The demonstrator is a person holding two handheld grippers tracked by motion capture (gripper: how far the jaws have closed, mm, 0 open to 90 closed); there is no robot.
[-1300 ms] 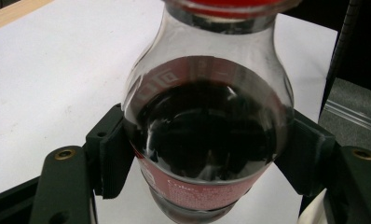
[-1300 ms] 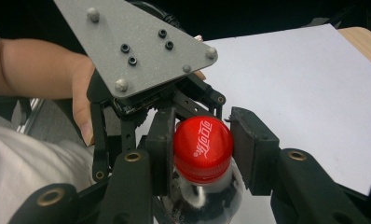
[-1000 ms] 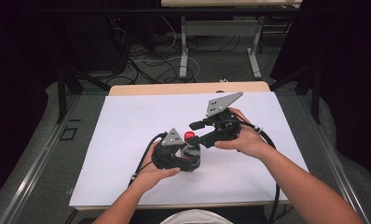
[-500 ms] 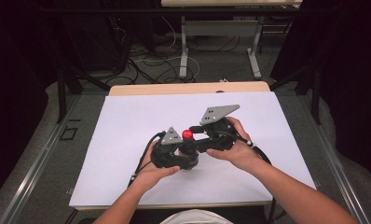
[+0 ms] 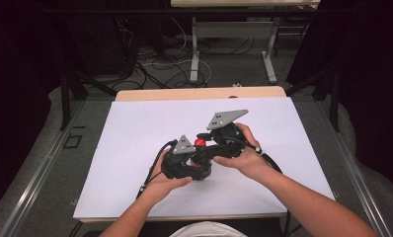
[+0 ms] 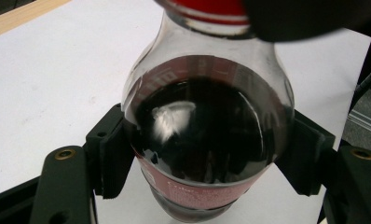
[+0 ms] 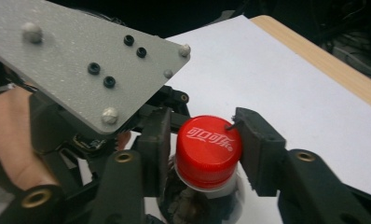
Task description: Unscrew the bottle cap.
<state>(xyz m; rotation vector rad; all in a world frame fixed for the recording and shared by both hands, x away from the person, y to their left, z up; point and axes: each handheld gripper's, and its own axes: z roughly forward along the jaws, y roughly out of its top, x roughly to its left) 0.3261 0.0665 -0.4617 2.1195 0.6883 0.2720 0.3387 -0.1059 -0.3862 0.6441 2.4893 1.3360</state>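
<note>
You've got a clear, glossy plastic bottle [image 6: 207, 135] with dark liquid inside and a smooth, shiny red plastic cap [image 7: 208, 151]. Your gripper pads [image 7: 260, 149] look matt black, kind of rubbery. That grey plate [image 7: 81, 60] is speckled and matt. The table [image 5: 135, 133] has a flat white matt cover with a wood edge.

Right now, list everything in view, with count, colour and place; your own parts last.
bottle: one, clear with dark drink and red label, mid-table, between the left gripper's pads.
cap: one, red, on the bottle's neck.
sheet: one, white, covering the table top.
table: one, light wood edge at the far side.
cables: several, dark and light, on the floor beyond the table.
left gripper: one, black, shut on the bottle's body.
right gripper: one, black with grey plate, jaws just closed onto the cap.
hands: two, holding the grippers.
</note>
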